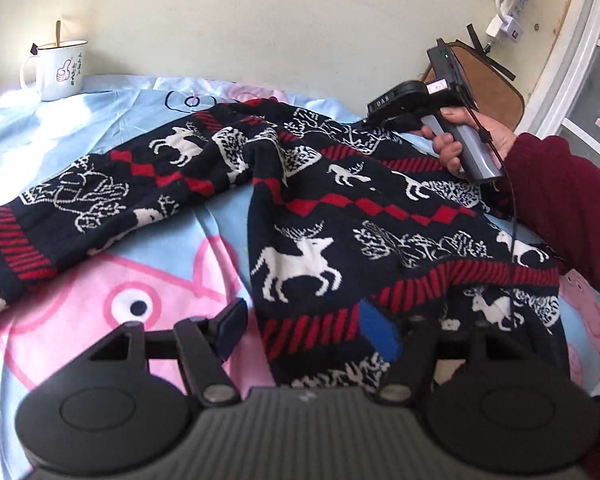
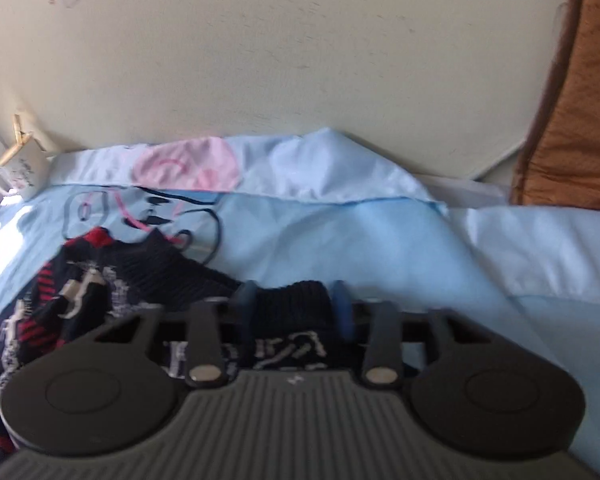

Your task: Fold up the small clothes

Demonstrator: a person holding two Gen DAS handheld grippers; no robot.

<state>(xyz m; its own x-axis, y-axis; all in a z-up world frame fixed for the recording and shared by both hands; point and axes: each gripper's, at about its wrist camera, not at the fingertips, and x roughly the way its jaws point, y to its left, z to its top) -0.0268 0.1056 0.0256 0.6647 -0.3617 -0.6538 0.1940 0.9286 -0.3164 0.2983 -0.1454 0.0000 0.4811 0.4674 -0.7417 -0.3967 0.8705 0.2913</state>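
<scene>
Knit sweater (image 2: 288,300) pinched in right hand-held gripper (image 2: 294,308); left hand-held gripper (image 1: 304,328) open, per L cam.

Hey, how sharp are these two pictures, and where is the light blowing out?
Left wrist view: mostly sharp, the sweater pattern crisp; fisheye bends the window frame at right; sunlight glares on the sheet beside the mug. Right wrist view: motion-blurred throughout, the sweater's pattern smeared, bright patches at the far left edge.
</scene>
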